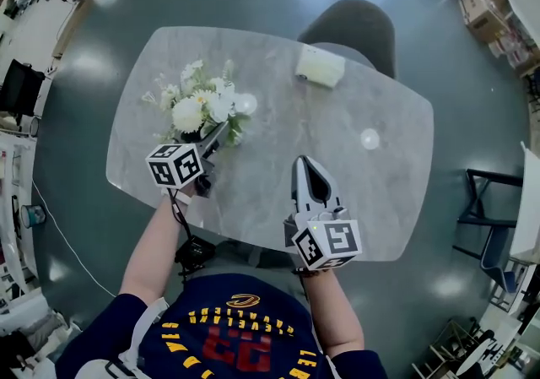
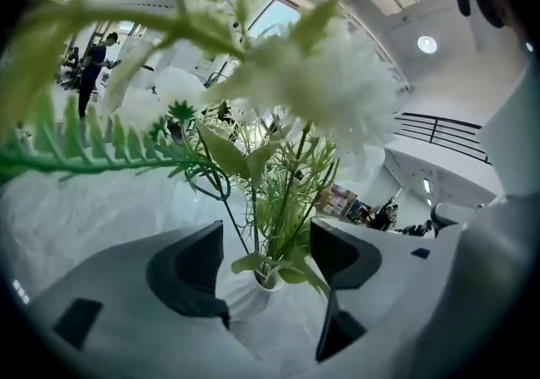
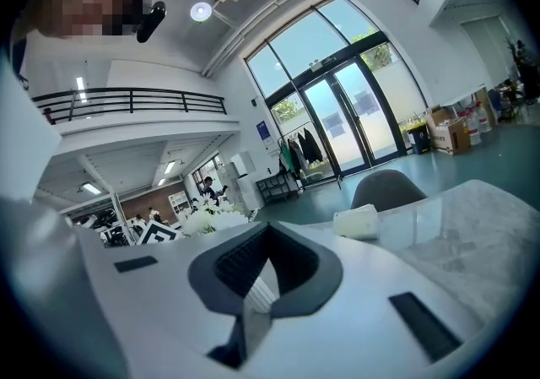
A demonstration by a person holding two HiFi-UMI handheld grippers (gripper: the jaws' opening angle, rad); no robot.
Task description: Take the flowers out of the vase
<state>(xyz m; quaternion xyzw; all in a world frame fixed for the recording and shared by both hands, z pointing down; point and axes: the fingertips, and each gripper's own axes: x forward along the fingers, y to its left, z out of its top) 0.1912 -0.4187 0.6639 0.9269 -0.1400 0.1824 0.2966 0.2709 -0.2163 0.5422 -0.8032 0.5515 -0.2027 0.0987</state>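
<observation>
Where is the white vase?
In the left gripper view the vase stands low in the middle, on the table, between the open jaws of the left gripper.

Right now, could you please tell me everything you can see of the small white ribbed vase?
The small white ribbed vase looks ceramic, with swirled grooves and a narrow mouth. It stands upright on the pale marble-look table, holding the green stems of the white flowers. It sits between the jaws of the open left gripper, apparently untouched.
</observation>
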